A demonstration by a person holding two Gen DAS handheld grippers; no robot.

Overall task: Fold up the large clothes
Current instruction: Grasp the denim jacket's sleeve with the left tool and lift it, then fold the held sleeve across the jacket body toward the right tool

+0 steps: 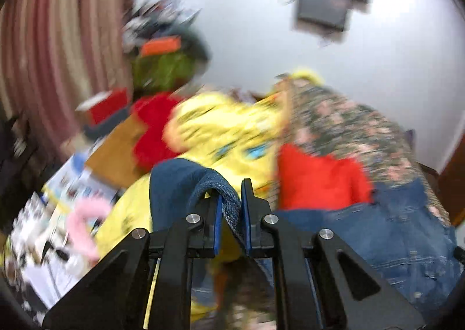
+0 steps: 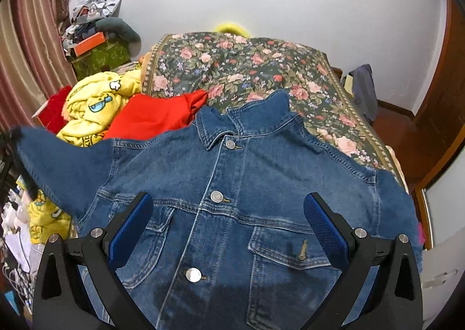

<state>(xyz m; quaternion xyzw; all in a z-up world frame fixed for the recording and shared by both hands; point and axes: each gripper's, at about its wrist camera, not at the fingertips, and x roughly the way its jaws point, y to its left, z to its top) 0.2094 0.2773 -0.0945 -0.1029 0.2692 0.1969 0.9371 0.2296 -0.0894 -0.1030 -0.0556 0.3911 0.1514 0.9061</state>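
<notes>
The left gripper (image 1: 231, 213) pinches the jacket's (image 2: 232, 199) sleeve cuff (image 1: 223, 193) (likely to fold it inward), while the right gripper (image 2: 229, 228) hovers spread above the front.

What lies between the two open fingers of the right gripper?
In the right wrist view, the buttoned front of the denim jacket fills the gap between the right gripper's fingers, with its placket, buttons and chest pocket showing.
</notes>
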